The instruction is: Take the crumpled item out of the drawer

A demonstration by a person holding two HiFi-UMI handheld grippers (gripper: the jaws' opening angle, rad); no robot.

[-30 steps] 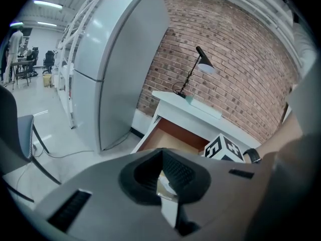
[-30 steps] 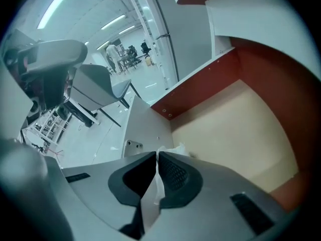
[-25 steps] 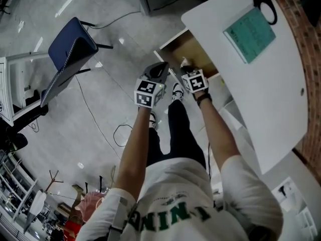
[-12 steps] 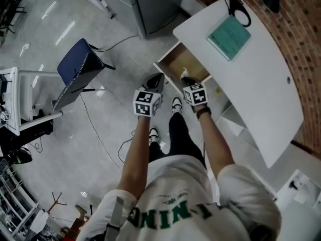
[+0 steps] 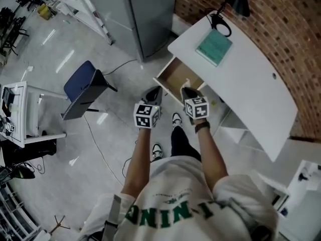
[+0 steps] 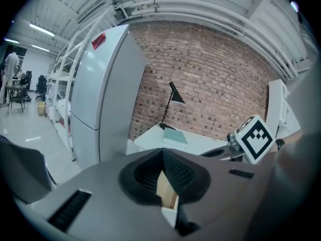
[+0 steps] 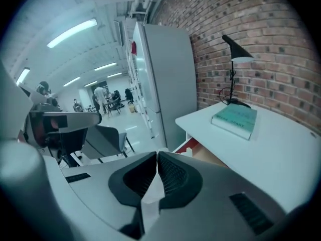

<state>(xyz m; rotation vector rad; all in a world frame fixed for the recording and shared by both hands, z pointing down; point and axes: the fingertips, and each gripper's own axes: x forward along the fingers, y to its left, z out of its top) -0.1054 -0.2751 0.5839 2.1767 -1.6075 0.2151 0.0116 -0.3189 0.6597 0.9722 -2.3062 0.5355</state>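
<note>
While the drawer (image 5: 176,76) stands open, a book (image 5: 214,46) lies on the desk (image 5: 251,84).

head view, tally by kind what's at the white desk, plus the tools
book: 1
desk lamp: 1
drawer, open: 1
crumpled item, white, at the right tool's tip: 1
tools, left tool and right tool: 2
total: 6

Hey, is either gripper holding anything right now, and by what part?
The right gripper is shut on the white crumpled item, pinching a thin fold of it. The left gripper is shut and empty.
</note>
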